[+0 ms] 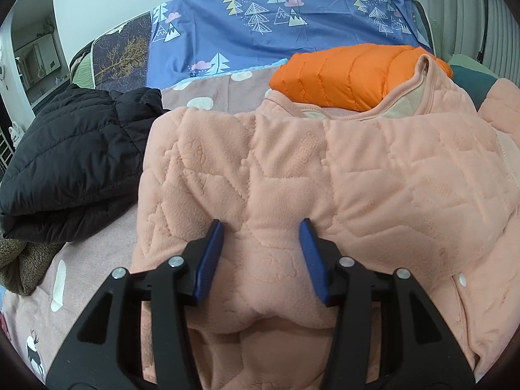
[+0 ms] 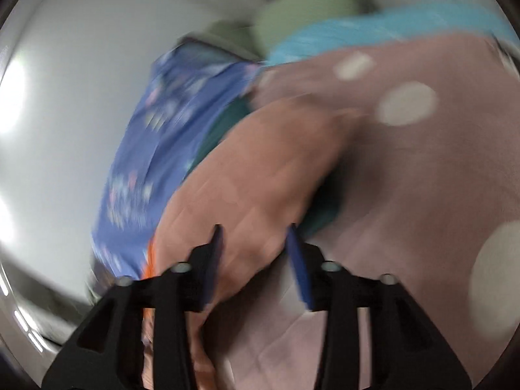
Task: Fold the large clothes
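A large peach quilted fleece garment (image 1: 325,169) lies spread on the bed, its collar toward the far side. My left gripper (image 1: 261,227) is open, its blue pads (image 1: 211,260) standing either side of a raised fold of the garment near its front edge. In the blurred, tilted right wrist view, my right gripper (image 2: 255,234) is open with peach fabric (image 2: 260,178) between its jaws; whether it touches the fabric I cannot tell.
A folded black puffer jacket (image 1: 74,162) lies at the left. A folded orange puffer jacket (image 1: 351,74) lies behind the collar. A blue tree-print sheet (image 1: 260,32) covers the back. The bed cover (image 1: 48,292) is pink with white spots.
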